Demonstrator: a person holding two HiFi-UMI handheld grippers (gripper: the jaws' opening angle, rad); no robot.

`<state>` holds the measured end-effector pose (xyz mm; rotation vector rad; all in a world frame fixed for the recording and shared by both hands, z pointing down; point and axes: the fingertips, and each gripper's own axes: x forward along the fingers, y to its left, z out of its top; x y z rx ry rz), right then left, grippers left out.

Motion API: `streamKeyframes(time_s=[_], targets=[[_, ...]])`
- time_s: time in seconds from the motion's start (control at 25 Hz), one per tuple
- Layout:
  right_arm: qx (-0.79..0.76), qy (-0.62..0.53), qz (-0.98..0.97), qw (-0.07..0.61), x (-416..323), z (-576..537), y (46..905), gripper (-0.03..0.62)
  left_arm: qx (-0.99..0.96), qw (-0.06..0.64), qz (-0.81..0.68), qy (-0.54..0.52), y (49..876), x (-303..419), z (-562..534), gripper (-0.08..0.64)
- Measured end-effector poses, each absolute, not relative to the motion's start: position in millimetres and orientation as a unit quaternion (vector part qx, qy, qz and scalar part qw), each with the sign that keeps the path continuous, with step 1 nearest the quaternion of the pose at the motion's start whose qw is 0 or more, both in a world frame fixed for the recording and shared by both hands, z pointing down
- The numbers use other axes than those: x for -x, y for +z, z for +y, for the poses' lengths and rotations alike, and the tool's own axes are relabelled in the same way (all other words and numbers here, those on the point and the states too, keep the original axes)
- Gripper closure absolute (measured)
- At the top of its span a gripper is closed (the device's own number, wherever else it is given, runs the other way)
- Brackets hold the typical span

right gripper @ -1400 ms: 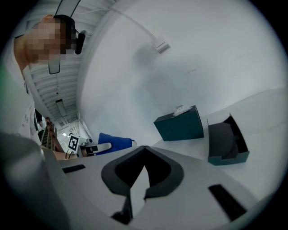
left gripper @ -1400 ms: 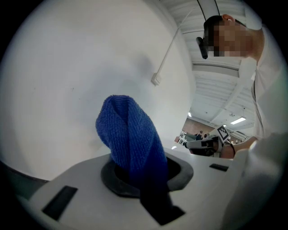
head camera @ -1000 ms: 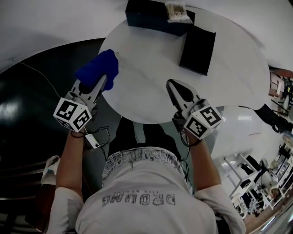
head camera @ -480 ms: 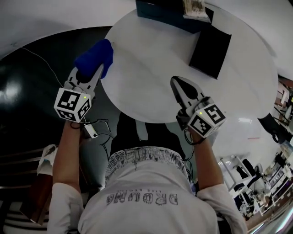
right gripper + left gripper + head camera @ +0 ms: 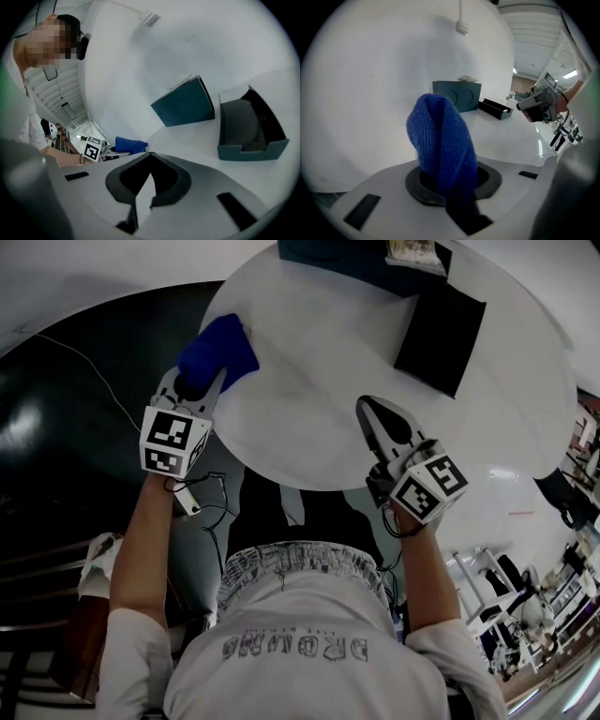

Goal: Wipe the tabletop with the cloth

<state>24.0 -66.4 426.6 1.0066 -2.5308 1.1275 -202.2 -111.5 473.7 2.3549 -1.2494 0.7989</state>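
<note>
Clamping the blue cloth [image 5: 221,351] tight, the L gripper [image 5: 199,382] jaws hide its lower end, & head view can't settle whether the wad touches the white counter [image 5: 319,427] at the near-left rim where it sits. Cloth's long axis runs straight out along the jaws, free end twd the teal box [image 5: 342,257], which is cut off at frame top beside a black tray [image 5: 439,326]. R gripper [image 5: 371,409] over near rim, jaws pressed together, nothing btwn.

Left tongs [image 5: 197,388] clamped on cloth [image 5: 218,352]; right tongs [image 5: 371,415] closed, empty; arms outstretched.
</note>
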Motion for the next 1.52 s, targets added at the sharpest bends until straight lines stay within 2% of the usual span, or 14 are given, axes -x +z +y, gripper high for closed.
streamKeyframes(time_s=[0.4, 0.6, 1.16, 1.52], targets=[[-0.345, 0.389, -0.848, 0.101, -28, -59, 434, 0.586, -0.826, 0.195, -0.435, 0.301, 492, 198, -111, 0.468], [-0.356, 0.391, -0.844, 0.093, -39, -54, 435, 0.586, -0.832, 0.167, -0.413, 0.331, 495, 180, -109, 0.468], [-0.435, 0.393, -0.809, 0.043, -105, -20, 424, 0.586, -0.870, 0.140, -0.295, 0.369, 492, 77, -85, 0.468], [-0.489, 0.394, -0.778, 0.007, -170, 10, 419, 0.586, -0.895, 0.116, -0.205, 0.380, 494, -23, -54, 0.468]])
